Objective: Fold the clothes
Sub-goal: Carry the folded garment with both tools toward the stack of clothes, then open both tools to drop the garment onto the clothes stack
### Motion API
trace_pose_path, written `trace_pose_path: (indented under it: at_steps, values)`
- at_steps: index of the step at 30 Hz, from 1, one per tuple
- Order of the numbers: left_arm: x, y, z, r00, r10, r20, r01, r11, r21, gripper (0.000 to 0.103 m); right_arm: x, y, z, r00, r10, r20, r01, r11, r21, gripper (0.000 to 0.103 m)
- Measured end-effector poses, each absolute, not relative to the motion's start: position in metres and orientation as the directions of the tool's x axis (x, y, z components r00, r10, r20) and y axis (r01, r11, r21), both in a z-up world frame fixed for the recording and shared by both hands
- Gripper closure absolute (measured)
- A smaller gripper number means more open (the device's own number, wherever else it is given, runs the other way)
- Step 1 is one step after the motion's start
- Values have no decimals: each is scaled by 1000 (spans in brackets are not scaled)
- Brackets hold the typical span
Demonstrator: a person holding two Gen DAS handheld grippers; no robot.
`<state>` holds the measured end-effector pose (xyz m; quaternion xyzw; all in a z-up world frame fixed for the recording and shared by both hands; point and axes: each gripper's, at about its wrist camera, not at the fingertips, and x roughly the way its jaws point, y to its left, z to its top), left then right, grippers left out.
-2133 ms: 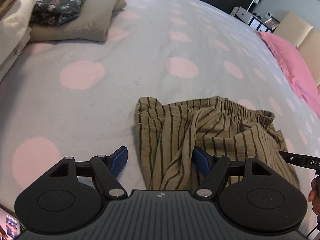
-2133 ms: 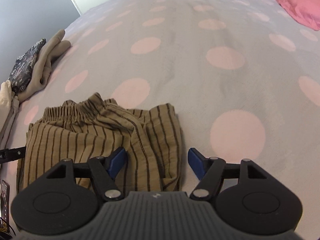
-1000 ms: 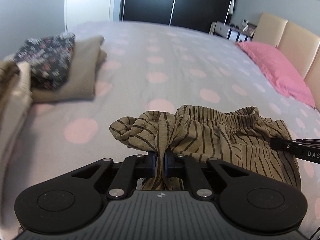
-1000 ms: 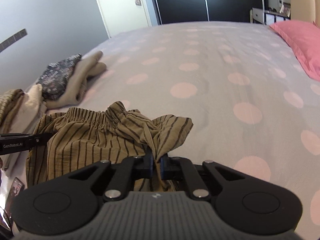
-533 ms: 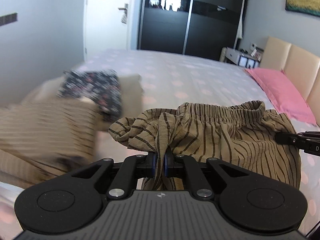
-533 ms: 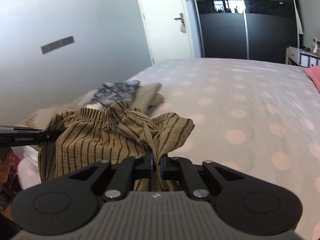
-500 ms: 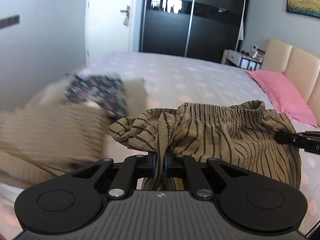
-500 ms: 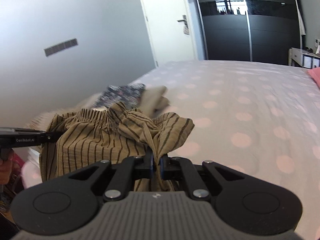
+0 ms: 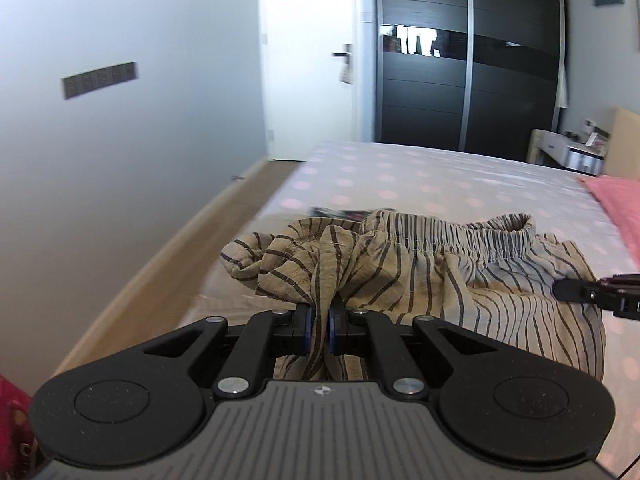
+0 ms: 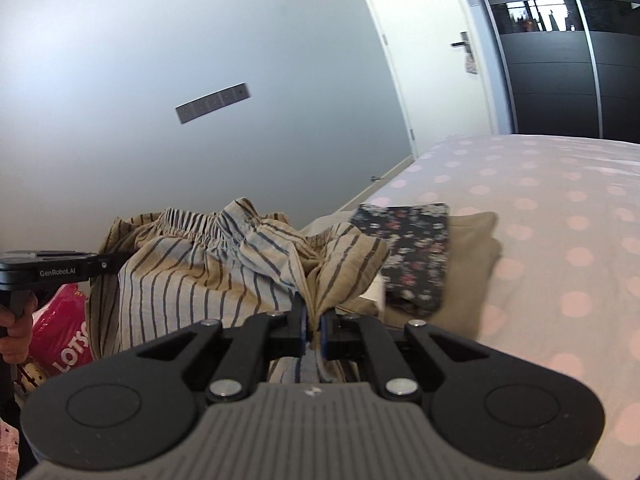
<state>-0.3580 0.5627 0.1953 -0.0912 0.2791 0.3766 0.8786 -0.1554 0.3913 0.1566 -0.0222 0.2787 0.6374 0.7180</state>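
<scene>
Tan striped shorts [image 9: 440, 272] with a gathered elastic waistband hang in the air between both grippers, lifted off the bed [image 9: 420, 176]. My left gripper [image 9: 319, 322] is shut on a bunched left corner of the fabric. My right gripper [image 10: 313, 330] is shut on the opposite bunched corner of the striped shorts [image 10: 224, 264]. The tip of the right gripper shows at the right edge of the left wrist view, and the left gripper's body shows at the left edge of the right wrist view, held by a hand [image 10: 14, 328].
A folded pile lies on the polka-dot bed [image 10: 560, 208]: a dark floral garment [image 10: 416, 256] on a beige one [image 10: 472, 264]. A pink pillow [image 9: 616, 204] lies at the right. A red bag [image 10: 60, 336] sits low left. Grey wall, white door [image 9: 316, 80] and dark wardrobe [image 9: 468, 60] stand beyond.
Both grippers, open over the shorts two seconds ago, have shut on them and raised them off the bed. Both views have swung left toward the wall and the folded pile.
</scene>
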Motion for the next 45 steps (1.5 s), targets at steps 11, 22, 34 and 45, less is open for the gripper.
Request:
trace_pose_path:
  at_steps: [11,22,34,45]
  values:
    - [-345,654,153,426,633,-646,-742,653,151,98,-171,496,112,-34,860,-509,-929,160,333,96]
    - [-332,708,85,394,598,-699,-742,655,142,97,-146,555,50,32,809,-587,-931,239,277,95]
    - [-364,715,93,375,660,-650,-818,566,103,56,-124,538,51,27,820,-572,-933,226,280,68]
    - [-374,659,137,330,751,-572,-848,502,170,39,-125,489,87,95,831,-548,-948,244,206,64]
